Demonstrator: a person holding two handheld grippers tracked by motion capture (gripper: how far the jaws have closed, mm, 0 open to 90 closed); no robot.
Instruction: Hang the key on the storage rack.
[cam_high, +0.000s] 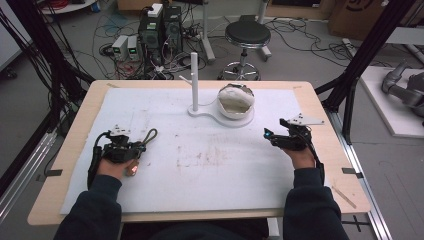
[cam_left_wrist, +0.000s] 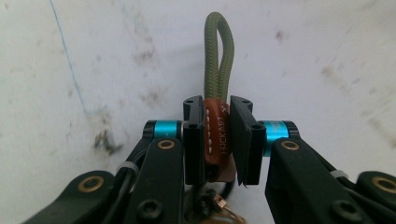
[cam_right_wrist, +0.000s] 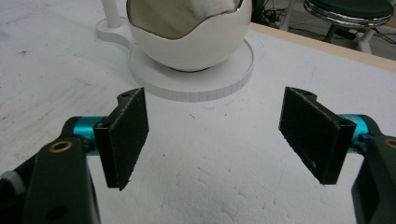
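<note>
My left gripper (cam_high: 141, 146) (cam_left_wrist: 217, 133) is shut on a keychain strap: its jaws clamp the brown leather tab (cam_left_wrist: 215, 135), and the olive cord loop (cam_left_wrist: 217, 56) (cam_high: 149, 135) sticks out ahead over the white mat. A metal ring hangs below the tab (cam_left_wrist: 224, 210). My right gripper (cam_high: 270, 135) (cam_right_wrist: 224, 135) stands open at the mat's right side, nothing between its pads. Ahead of it sits a white egg-shaped bowl (cam_right_wrist: 187, 35) (cam_high: 236, 100) on a round white base (cam_right_wrist: 196, 79), joined to a white upright post (cam_high: 194, 80).
The white mat (cam_high: 210, 160) covers a wooden table (cam_high: 75, 135) and is stained near its middle. Behind the table are a stool (cam_high: 246, 35), computer boxes (cam_high: 160, 30) and floor cables. Black frame posts (cam_high: 365, 55) stand at both sides.
</note>
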